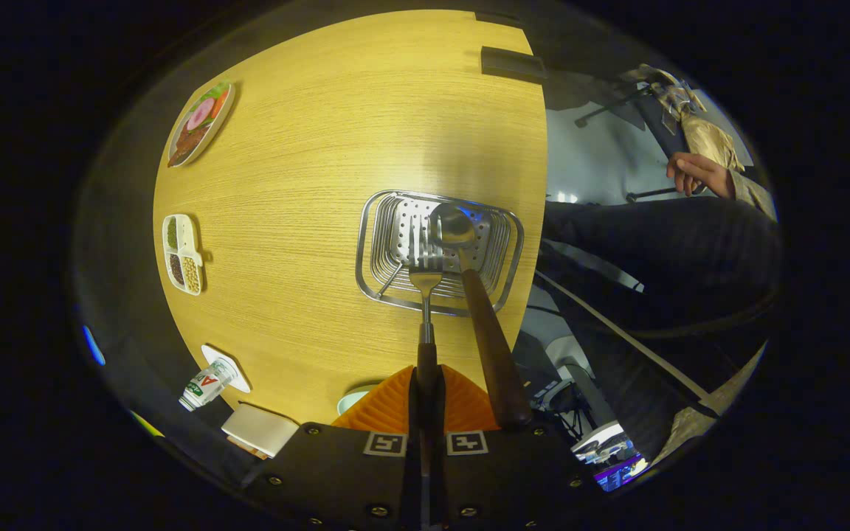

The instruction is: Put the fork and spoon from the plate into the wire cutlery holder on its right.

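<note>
I look straight down on the wire cutlery holder [373, 243], a rectangular steel basket with a perforated floor near the wooden table's right edge. My gripper [425, 377] is shut on the dark handle of the fork [425, 287]; the tines hang down over the holder's near side. The spoon [456, 227] stands in the holder with its bowl on the floor. Its brown wooden handle leans up to just beside my right finger. I cannot tell whether it touches the finger. A pale plate rim [353, 399] peeks out left of my fingers.
The table [336, 133] ends just right of the holder. A seated person's legs and hand [696, 174] are beyond that edge. On the table's left are a food plate [200, 124], a divided dish [183, 254], a small bottle [207, 385] and a white box [259, 429].
</note>
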`<state>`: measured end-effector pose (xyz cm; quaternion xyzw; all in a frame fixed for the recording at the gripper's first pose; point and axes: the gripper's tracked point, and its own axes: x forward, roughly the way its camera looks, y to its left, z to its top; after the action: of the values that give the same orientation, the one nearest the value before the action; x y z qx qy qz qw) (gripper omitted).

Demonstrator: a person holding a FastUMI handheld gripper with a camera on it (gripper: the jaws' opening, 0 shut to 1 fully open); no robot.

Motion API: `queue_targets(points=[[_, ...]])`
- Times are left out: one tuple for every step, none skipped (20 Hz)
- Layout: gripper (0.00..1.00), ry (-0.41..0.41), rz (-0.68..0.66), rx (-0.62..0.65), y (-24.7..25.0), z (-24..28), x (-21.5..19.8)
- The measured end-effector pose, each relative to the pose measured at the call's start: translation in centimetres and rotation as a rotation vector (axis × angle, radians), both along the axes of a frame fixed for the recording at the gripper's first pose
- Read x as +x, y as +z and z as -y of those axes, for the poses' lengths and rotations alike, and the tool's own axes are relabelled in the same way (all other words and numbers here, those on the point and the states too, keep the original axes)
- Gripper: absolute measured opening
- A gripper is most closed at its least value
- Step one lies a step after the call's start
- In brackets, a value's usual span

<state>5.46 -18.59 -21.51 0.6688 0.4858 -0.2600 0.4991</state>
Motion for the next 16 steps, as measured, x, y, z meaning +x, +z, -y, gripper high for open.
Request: queue_targets(points=[[0.06, -0.001, -0.008, 0.026, 0.1, -0.1, 0.1], [0.05, -0.004, -0.014, 0.050, 0.3, 0.0, 0.1], [0.05, -0.009, -0.012, 0.075, 0.5, 0.0, 0.2], [0.05, -0.016, -0.002, 0.101, 0.8, -0.1, 0.6], [0.08, -0.022, 0.010, 0.131, 1.2, -0.2, 0.8], [0.08, -0.033, 0.028, 0.158, 1.5, -0.3, 1.2], [0.08, -0.036, 0.045, 0.186, 1.8, -0.4, 1.5], [0.11, -0.042, 0.057, 0.211, 2.0, -0.7, 1.7], [0.11, -0.050, 0.073, 0.228, 2.1, -0.9, 2.1], [0.11, -0.055, 0.089, 0.237, 2.4, -0.8, 2.4], [0.12, -0.055, 0.095, 0.237, 2.5, -0.6, 2.6], [0.14, -0.056, 0.097, 0.232, 2.5, -0.6, 2.5], [0.17, -0.053, 0.095, 0.224, 2.5, -0.5, 2.5], [0.17, -0.050, 0.090, 0.213, 2.4, -0.4, 2.4], [0.17, -0.053, 0.094, 0.208, 2.6, -0.1, 2.4], [0.21, -0.046, 0.095, 0.208, 2.6, -0.3, 2.4]])
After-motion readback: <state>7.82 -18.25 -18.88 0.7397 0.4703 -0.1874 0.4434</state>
